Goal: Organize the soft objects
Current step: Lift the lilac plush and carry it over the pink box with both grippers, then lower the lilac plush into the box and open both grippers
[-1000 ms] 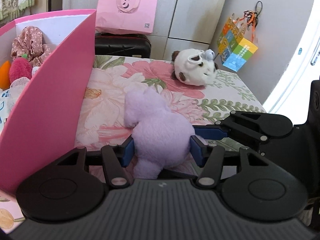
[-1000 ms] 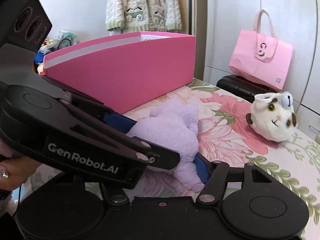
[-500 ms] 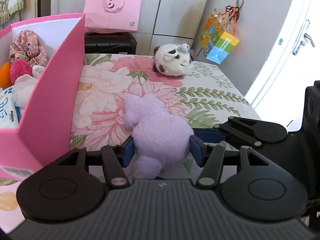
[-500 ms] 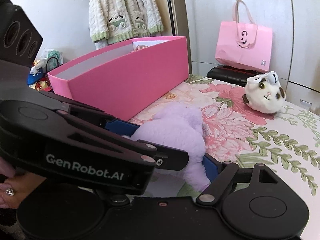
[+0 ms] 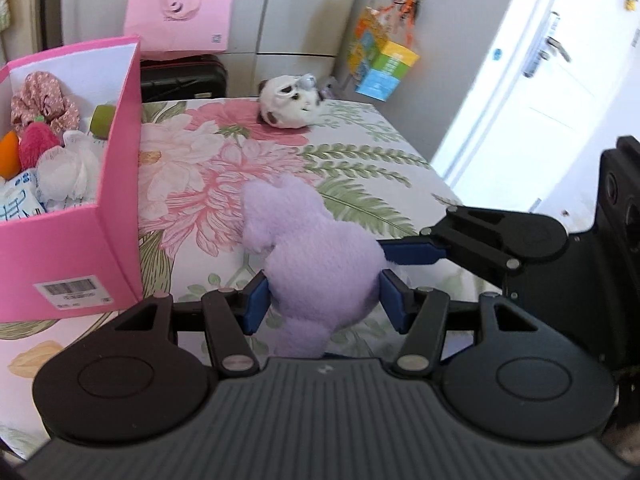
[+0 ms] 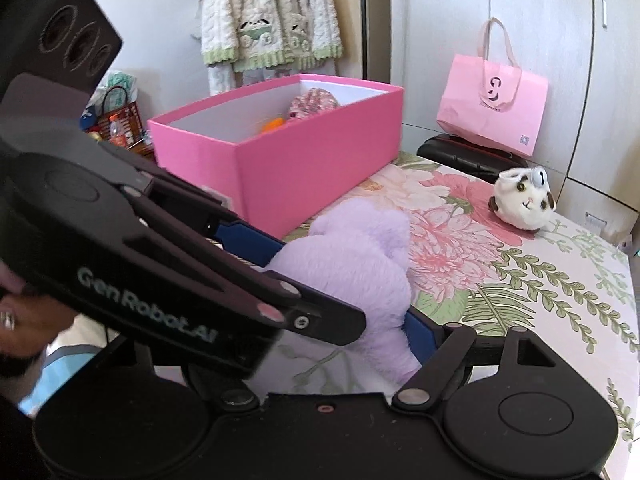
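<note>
A purple plush toy (image 5: pixel 316 264) is held above the floral bedspread; it also shows in the right wrist view (image 6: pixel 352 264). My left gripper (image 5: pixel 324 300) is shut on its body. My right gripper (image 6: pixel 348 276) is shut on the same toy from the right; one of its blue fingers (image 5: pixel 412 250) shows in the left wrist view. A pink box (image 5: pixel 116 216) with several soft items stands to the left, also seen in the right wrist view (image 6: pixel 304 164). A white and brown plush (image 5: pixel 290 100) lies at the bed's far side, also in the right wrist view (image 6: pixel 522 202).
A pink paper bag (image 5: pixel 180 8) sits on a black case (image 5: pixel 184 76) behind the bed. A colourful cube (image 5: pixel 384 68) hangs on the wall. A white door (image 5: pixel 532 80) is to the right. A knitted cardigan (image 6: pixel 272 16) hangs behind the box.
Both grippers have lifted and pulled back with the purple toy; the pink box now shows its open top and near end, and the white plush looks farther away.
</note>
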### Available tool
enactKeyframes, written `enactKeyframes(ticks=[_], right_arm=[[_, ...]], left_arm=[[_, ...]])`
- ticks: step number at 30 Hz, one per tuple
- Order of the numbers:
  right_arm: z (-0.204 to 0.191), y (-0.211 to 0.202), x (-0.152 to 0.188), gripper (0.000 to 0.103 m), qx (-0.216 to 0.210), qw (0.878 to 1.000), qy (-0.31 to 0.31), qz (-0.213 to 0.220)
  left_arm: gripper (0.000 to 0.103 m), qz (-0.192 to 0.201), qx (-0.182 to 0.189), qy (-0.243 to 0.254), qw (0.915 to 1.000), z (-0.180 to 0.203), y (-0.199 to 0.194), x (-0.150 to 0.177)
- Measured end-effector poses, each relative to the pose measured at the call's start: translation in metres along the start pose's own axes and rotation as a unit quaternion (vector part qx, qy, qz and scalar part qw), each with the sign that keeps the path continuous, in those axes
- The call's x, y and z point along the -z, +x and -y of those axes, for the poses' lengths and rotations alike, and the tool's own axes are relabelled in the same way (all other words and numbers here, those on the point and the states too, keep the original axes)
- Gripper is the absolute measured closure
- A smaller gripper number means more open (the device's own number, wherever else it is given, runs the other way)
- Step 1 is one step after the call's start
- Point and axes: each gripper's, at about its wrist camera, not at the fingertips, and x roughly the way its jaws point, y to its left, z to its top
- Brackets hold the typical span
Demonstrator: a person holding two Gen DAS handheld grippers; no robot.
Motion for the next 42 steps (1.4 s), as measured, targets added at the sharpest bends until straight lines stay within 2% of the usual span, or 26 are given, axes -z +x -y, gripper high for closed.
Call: enactKeyframes(ticks=[3, 7, 17, 21, 26, 32, 42], right_arm=[[-0.012, -0.015, -0.005, 0.021, -0.004, 1.000, -0.018, -0.003], [-0.030, -0.033, -0.014, 0.022, -0.017, 0.999, -0.036, 0.006], [-0.074, -0.046, -0.054, 0.022, -0.058, 0.996, -0.067, 0.025], [-0.084, -0.038, -0.075, 0.022, -0.066, 0.994, -0.078, 0.042], [-0.086, -0.019, -0.101, 0.022, -0.067, 0.992, -0.081, 0.065], [-0.082, 0.006, -0.125, 0.022, -0.054, 0.991, -0.083, 0.089], [-0.068, 0.062, -0.160, 0.022, -0.041, 0.993, -0.082, 0.067]], left_arm=[[0.047, -0.010, 0.016, 0.007, 0.9998, 0.000, -0.020, 0.002], [0.047, -0.005, 0.019, 0.014, 0.9997, -0.002, -0.048, 0.005], [0.047, 0.008, -0.011, 0.016, 0.9998, -0.024, -0.114, 0.002], [0.047, 0.030, -0.029, 0.010, 0.9991, -0.040, -0.130, -0.006], [0.047, 0.065, -0.052, 0.006, 0.9965, -0.061, -0.138, -0.018], [0.047, 0.082, -0.049, -0.006, 0.9954, -0.092, -0.129, -0.040], [0.048, 0.086, -0.044, -0.042, 0.9944, -0.147, -0.097, -0.064]])
